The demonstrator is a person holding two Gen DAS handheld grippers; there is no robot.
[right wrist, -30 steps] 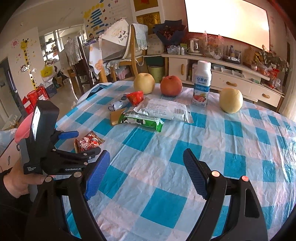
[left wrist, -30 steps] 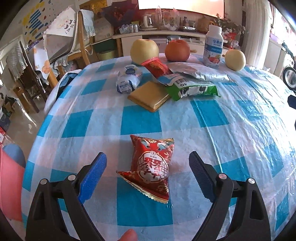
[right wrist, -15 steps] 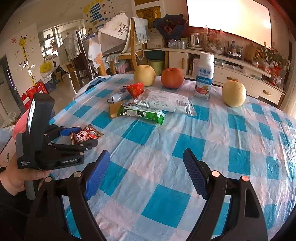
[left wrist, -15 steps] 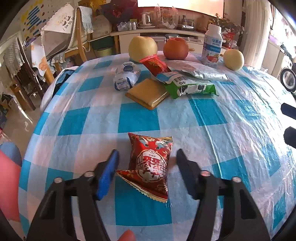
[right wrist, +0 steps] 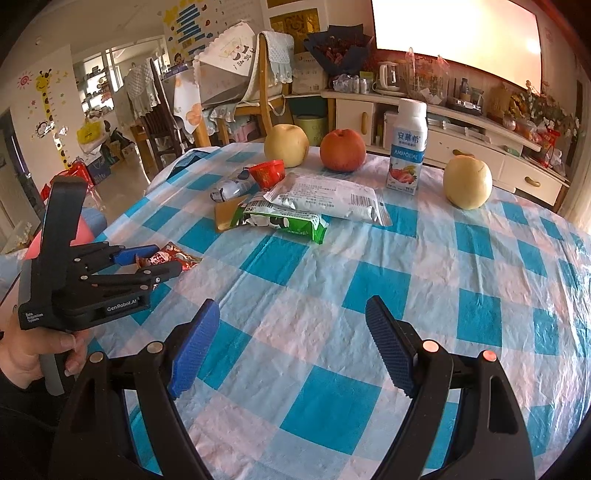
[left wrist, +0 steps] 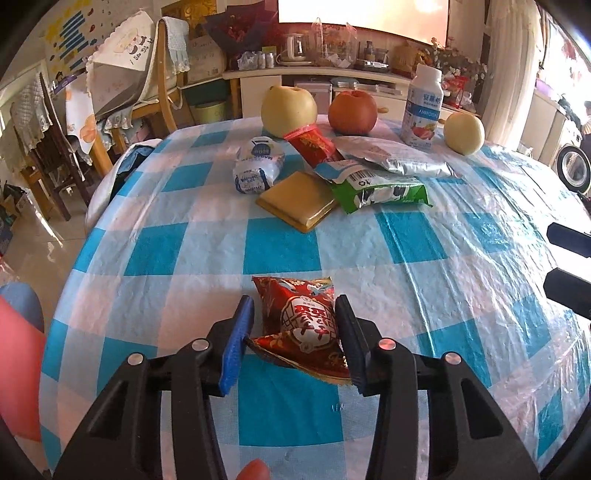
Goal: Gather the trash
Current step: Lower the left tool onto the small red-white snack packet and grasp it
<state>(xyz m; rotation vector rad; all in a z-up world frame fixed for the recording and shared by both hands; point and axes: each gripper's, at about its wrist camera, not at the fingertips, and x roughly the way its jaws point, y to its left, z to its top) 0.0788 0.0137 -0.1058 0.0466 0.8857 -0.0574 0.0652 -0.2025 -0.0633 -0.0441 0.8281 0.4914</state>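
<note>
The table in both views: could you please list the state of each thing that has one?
Left tool: jaws just closing on the red snack packet.
Right tool: open, empty.
Yogurt bottle: upright, capped.
Green wrapper: lying flat.
Silver wrapper: lying flat, overlapping the green wrapper.

Both my views are bright with daylight. A big window (right wrist: 456,35) behind the sideboard is blown out to plain white with a pinkish edge. The clear plastic over the checked tablecloth (left wrist: 461,258) throws streaky glare on its right side. Shadows are soft and short; a faint one lies under the red snack bag (left wrist: 299,325). The fisheye bends the table into a dome, curves the walls, and leaves black corners. The middle stays sharp enough that I can read print on the milk bottle (right wrist: 406,146), while the rims smear slightly.
</note>
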